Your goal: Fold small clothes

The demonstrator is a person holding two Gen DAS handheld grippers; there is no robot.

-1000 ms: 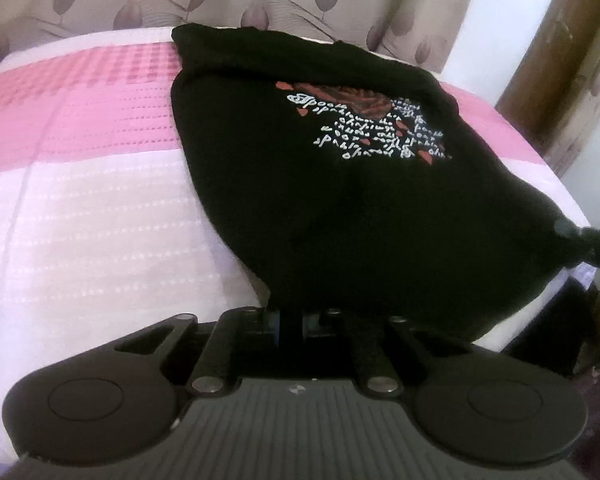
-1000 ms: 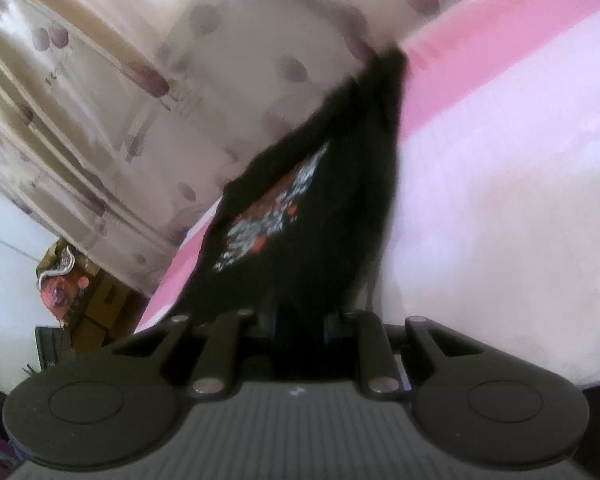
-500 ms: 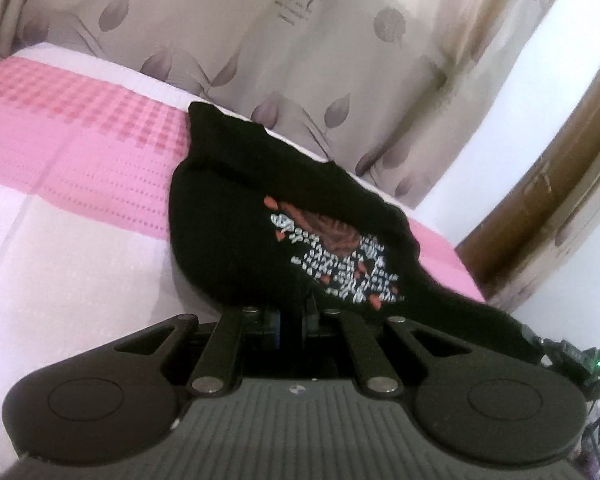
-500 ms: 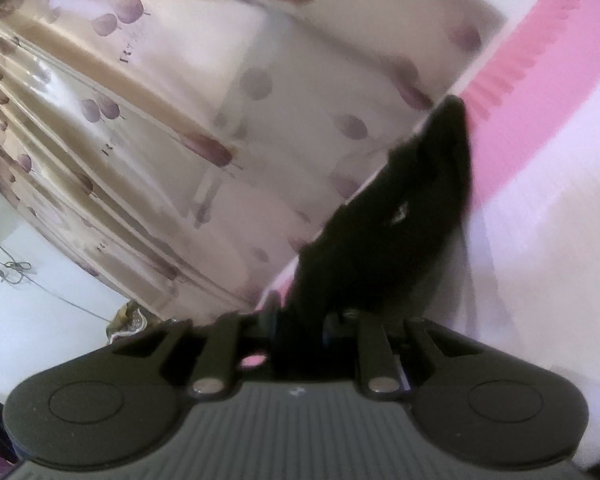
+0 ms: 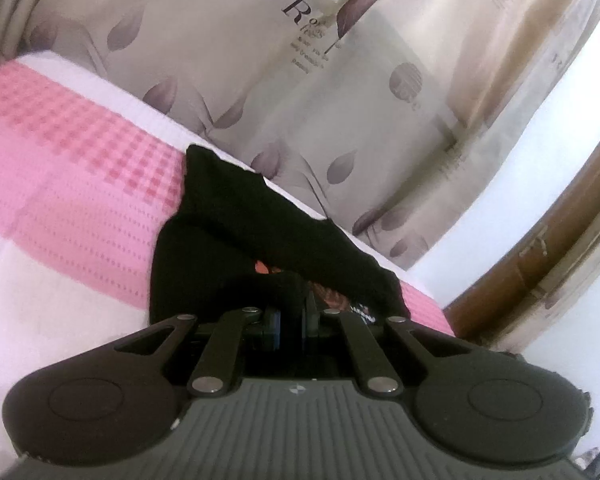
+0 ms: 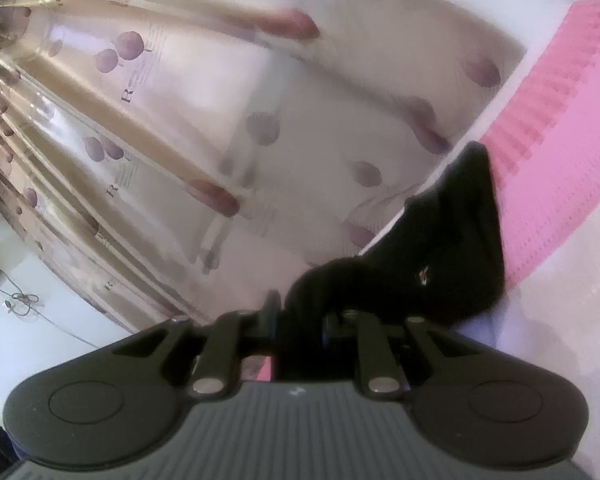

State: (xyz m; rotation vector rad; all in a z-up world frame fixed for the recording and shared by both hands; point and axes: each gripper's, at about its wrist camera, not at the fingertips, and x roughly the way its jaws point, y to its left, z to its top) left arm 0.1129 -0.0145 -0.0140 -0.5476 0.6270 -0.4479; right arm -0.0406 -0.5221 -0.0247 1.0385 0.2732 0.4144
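Both grippers, left (image 5: 291,314) and right (image 6: 300,320), clamped on black shirt (image 5: 236,240), are carrying its near hem farther over bed (image 5: 60,216); first fold underway, unfinished.

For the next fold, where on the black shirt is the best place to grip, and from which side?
Both grippers, left and right, are already shut on the near hem of the shirt. That hem is the best hold: a thin free edge facing the grippers, reachable from the near side of the bed. The far part lies bunched toward the curtain.
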